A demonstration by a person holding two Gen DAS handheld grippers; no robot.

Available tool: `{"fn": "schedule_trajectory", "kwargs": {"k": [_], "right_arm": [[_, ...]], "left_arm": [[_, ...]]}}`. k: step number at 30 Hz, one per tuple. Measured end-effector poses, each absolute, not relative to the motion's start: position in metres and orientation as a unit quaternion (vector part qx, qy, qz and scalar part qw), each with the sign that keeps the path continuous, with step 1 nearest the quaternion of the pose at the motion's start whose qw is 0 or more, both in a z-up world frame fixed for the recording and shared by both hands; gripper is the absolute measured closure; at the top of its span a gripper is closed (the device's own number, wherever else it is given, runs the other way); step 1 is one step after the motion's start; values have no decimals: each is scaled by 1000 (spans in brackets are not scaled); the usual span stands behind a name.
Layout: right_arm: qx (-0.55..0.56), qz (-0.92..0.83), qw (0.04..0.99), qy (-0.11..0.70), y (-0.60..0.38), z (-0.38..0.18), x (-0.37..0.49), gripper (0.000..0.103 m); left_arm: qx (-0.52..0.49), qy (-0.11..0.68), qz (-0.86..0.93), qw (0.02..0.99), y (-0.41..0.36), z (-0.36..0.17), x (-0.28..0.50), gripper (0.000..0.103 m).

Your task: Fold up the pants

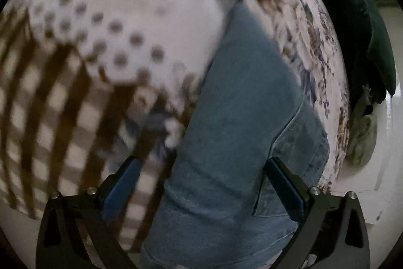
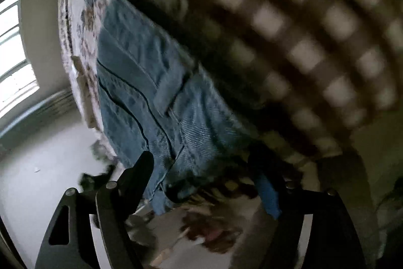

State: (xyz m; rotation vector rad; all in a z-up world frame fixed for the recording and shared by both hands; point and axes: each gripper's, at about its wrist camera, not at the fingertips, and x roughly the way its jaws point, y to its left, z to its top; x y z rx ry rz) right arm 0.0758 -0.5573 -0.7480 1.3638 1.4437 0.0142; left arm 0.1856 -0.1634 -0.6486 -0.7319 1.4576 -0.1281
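Blue denim pants (image 1: 241, 117) lie folded lengthwise on a patterned bedspread (image 1: 126, 24), running from the near edge toward the far right. My left gripper (image 1: 201, 168) is open, its blue-padded fingers (image 1: 284, 183) straddling the near part of the pants from just above. In the right wrist view the pants (image 2: 151, 92) lie near the bed's edge, with a seam and belt loop showing. My right gripper (image 2: 206, 168) is open over the pants' near corner. Both views are motion-blurred.
The bedspread has brown checks (image 1: 50, 105), dots and a floral border (image 1: 314, 54). A dark green cushion (image 1: 352, 29) sits past the bed's far right edge. A pale floor (image 2: 37, 180) and a bright window (image 2: 12, 54) lie left of the bed.
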Motion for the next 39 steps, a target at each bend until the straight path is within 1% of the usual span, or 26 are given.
{"fn": "schedule_trajectory", "kwargs": {"k": [2,5,10,12,16,17,18,19,20,21,22,23,26,33,39], "right_arm": [[577,22,558,596,-548,-759,84,24],[580,27,572,579,-538,-771,96,20],[593,66,600,532,-529,-737,100,20],[582,69,603,541,-526,-738,100,21],[549,53,601,579,-513,-766,114,20],[545,49,607,576,-511,-763,116,21],[538,47,614,575,-508,-759,118,23],[518,43,627,580,-503,-750,119,38],[506,42,636,581,-501,-742,116,49],[504,40,640,578,-500,-737,114,54],[505,41,644,573,-499,-729,112,61],[501,44,651,568,-497,-717,112,65],[483,51,670,561,-491,-688,115,69],[471,80,695,537,-499,-611,136,71],[462,120,716,509,-481,-557,174,72]], "left_arm": [[-328,646,-62,686,-166,-652,184,1],[-327,648,-73,684,-169,-658,188,0],[-334,652,-85,676,-165,-661,191,0],[-332,652,-89,675,-163,-663,189,0],[-314,653,-95,682,-167,-662,189,1],[-308,650,-98,687,-170,-659,188,5],[-302,642,-105,697,-174,-654,188,33],[-288,631,-119,711,-179,-643,187,46],[-274,630,-121,716,-183,-638,187,59],[-255,626,-129,725,-189,-627,185,68],[-245,624,-132,730,-192,-620,184,72],[-238,621,-134,734,-194,-613,182,75],[-240,612,-132,742,-194,-590,179,79],[-296,574,-134,751,-170,-539,185,81],[-329,525,-140,772,-135,-492,222,81]]}}
